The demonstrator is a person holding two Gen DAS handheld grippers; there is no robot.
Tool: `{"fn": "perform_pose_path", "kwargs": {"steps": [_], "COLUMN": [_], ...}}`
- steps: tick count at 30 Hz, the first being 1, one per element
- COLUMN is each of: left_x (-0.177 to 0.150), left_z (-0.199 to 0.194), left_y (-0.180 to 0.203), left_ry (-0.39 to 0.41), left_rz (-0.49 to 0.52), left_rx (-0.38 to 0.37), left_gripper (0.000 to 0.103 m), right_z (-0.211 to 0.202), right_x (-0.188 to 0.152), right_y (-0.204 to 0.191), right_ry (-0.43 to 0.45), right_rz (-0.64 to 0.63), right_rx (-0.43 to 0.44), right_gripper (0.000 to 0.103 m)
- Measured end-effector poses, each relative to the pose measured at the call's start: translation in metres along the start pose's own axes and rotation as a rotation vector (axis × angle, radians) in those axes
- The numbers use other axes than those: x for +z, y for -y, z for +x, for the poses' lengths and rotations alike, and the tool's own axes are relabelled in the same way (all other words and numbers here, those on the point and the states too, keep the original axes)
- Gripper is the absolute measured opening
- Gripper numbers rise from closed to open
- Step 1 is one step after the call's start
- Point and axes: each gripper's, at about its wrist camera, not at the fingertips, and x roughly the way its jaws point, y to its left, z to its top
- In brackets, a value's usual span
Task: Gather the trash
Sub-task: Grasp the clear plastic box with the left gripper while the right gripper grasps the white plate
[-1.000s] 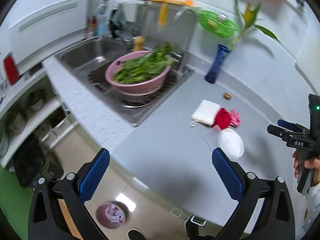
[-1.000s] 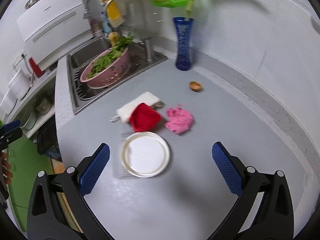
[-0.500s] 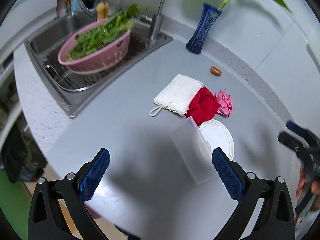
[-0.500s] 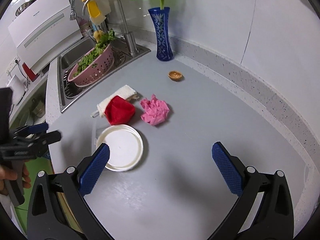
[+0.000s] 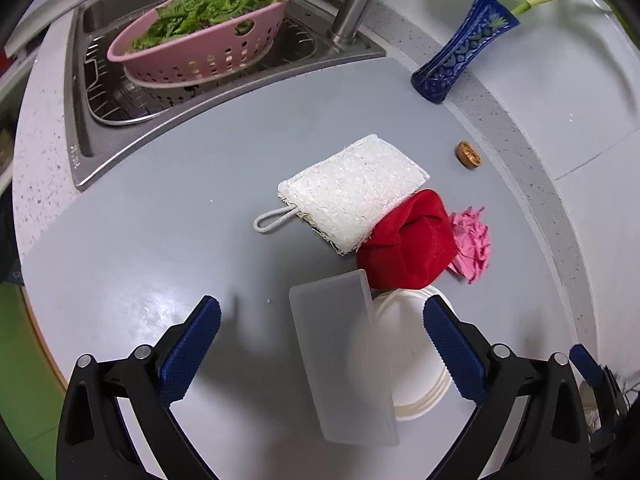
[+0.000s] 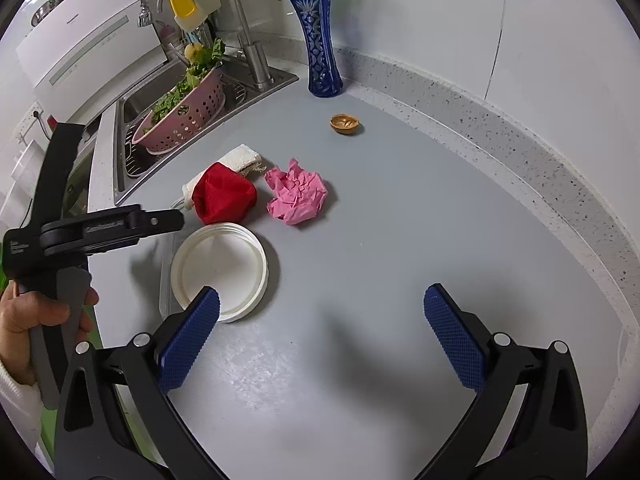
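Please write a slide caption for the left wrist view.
Open left gripper hovers above translucent lid and white lid beside red cloth.

A grey worktop runs up to a steel sink holding a pink colander of leafy greens, with a tap behind it. A blue patterned vase stands upright by the speckled backsplash. A white scrubbing pad with a loop lies flat near the middle of the worktop.
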Motion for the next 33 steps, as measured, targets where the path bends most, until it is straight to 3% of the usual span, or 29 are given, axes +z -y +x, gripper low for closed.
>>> {"fn": "perform_pose_path", "kwargs": {"steps": [3,14,19,25,33], "left_x": [0.001,0.002,0.002,0.000,0.001], "left_z": [0.008,-0.007,-0.010,-0.012,-0.042], "left_y": [-0.006,-0.012,-0.020,-0.032,-0.039], "left_ry": [-0.024,-0.018,-0.022,-0.027,0.030], "left_rz": [-0.015,0.045,0.056,0.069,0.099], "left_rx": [0.026,-0.011,-0.004,-0.027,-0.049], "left_gripper": [0.071,0.051,0.013,0.008,0.006], "right_z": [0.000,0.007,0.010,0.018,0.044], "right_x": [0.000,0.005,0.008,0.011,0.012], "right_y": [0.001,-0.012,-0.022,-0.035,-0.064], "right_ry": [0.003,0.003,-0.001,-0.016,-0.070], "right_rz": [0.000,-0.020,-0.033,-0.059,-0.114], "right_rx": [0.007,0.033,0.041,0.051,0.061], "right_gripper": [0.100,0.100,0.100,0.100,0.100]}}
